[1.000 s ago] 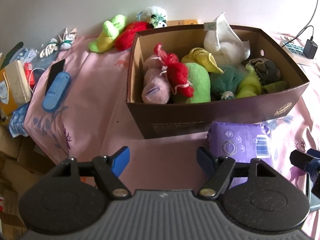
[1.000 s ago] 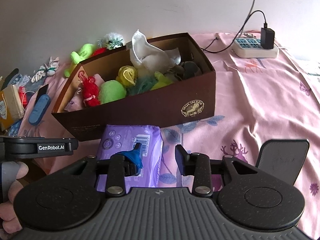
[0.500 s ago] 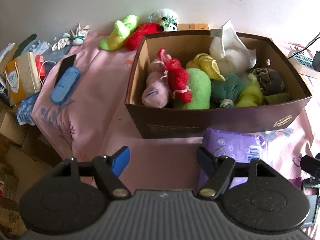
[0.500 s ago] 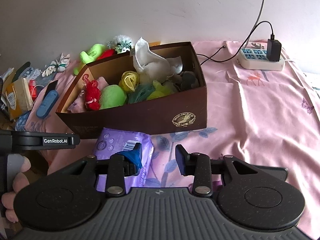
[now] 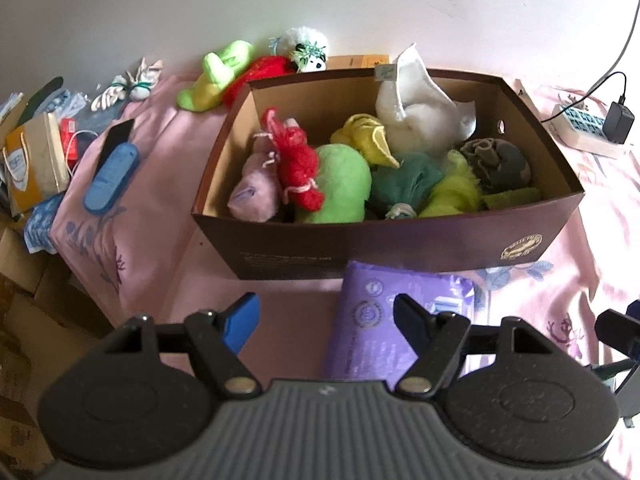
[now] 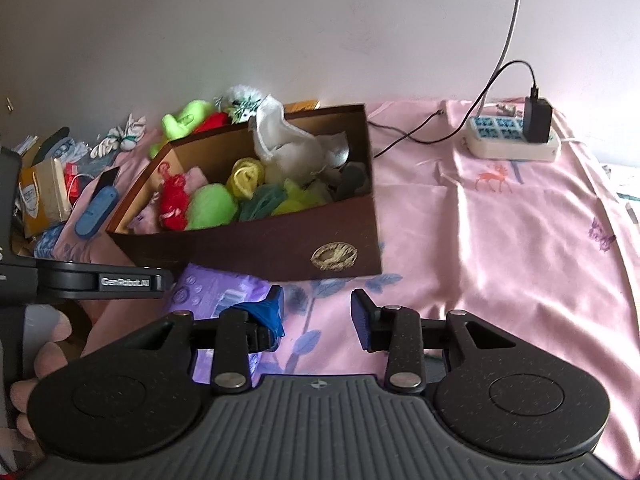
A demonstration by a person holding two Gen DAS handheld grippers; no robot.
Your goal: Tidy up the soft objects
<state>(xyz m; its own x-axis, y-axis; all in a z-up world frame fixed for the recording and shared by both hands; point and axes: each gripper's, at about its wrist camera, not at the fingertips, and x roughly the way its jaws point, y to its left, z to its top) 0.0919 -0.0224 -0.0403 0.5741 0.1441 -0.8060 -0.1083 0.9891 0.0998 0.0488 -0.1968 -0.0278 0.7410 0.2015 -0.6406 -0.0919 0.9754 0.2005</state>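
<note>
A brown cardboard box (image 5: 400, 246) (image 6: 260, 248) stands on the pink sheet, full of soft things: a red yarn toy (image 5: 298, 164), a green plush (image 5: 340, 188), a lilac plush (image 5: 256, 196), a white cloth (image 5: 420, 116). A green toy (image 5: 216, 76), a red toy (image 5: 268, 70) and a white plush (image 5: 306, 46) lie behind the box. A purple soft pack (image 5: 384, 312) (image 6: 212, 292) lies in front. My left gripper (image 5: 326, 316) is open and empty, held back from the box. My right gripper (image 6: 318, 312) is open and empty.
A power strip with a charger (image 6: 514, 140) lies at the far right of the bed. A blue case (image 5: 110, 178), a black phone (image 5: 116, 136), a paper bag (image 5: 34, 164) and white gloves (image 5: 128, 86) sit at the left edge. Cardboard boxes (image 5: 24, 320) stand below.
Both grippers have drawn back and up from the box, so the box looks smaller and farther. The left gripper shifted left. Both stay open.
</note>
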